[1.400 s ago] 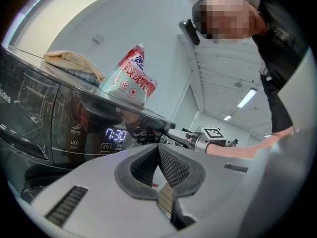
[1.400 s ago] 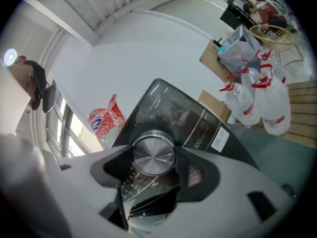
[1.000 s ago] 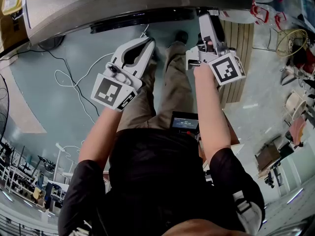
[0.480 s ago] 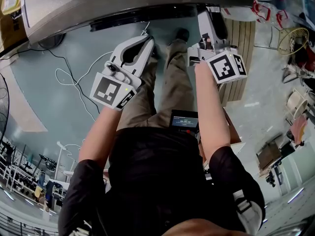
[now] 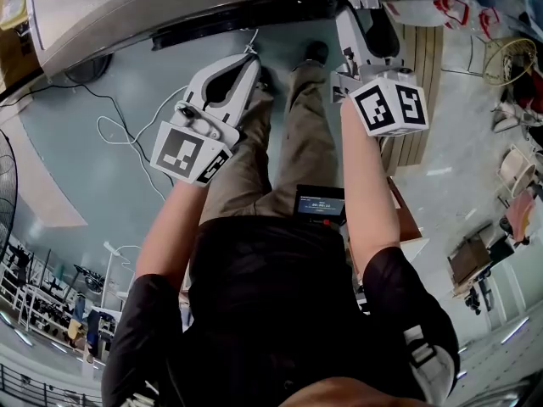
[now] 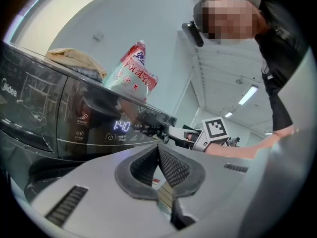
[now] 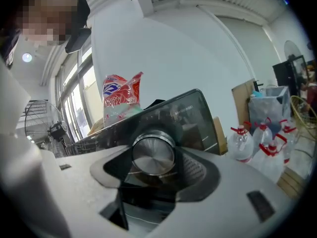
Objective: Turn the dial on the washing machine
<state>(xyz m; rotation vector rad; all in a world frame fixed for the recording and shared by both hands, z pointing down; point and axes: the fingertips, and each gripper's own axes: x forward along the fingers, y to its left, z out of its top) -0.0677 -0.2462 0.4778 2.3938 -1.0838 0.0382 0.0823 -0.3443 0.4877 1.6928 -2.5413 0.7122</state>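
Observation:
The dark washing machine (image 5: pixel 170 7) spans the top of the head view. Its silver dial (image 7: pixel 153 152) sits between my right gripper's (image 7: pixel 154 158) jaws, whose pads close round its rim. In the head view the right gripper (image 5: pixel 361 7) reaches up to the machine's front panel, marker cube toward me. My left gripper (image 5: pixel 251 59) hangs lower, over the person's leg, its jaws together with nothing in them. In the left gripper view its pads (image 6: pixel 148 163) meet at the tip, and the panel's lit display (image 6: pixel 121 126) shows beyond.
A red and white bag (image 6: pixel 134 76) and a folded cloth (image 6: pixel 74 61) lie on top of the machine. Water bottles (image 7: pixel 257 138) stand to its right beside a wooden pallet (image 5: pixel 416 75). A white cable (image 5: pixel 127 134) trails over the floor at the left.
The right gripper has rolled on the dial, so its marker cube now shows two faces, and it sits slightly higher. The left gripper drifted a little up and left.

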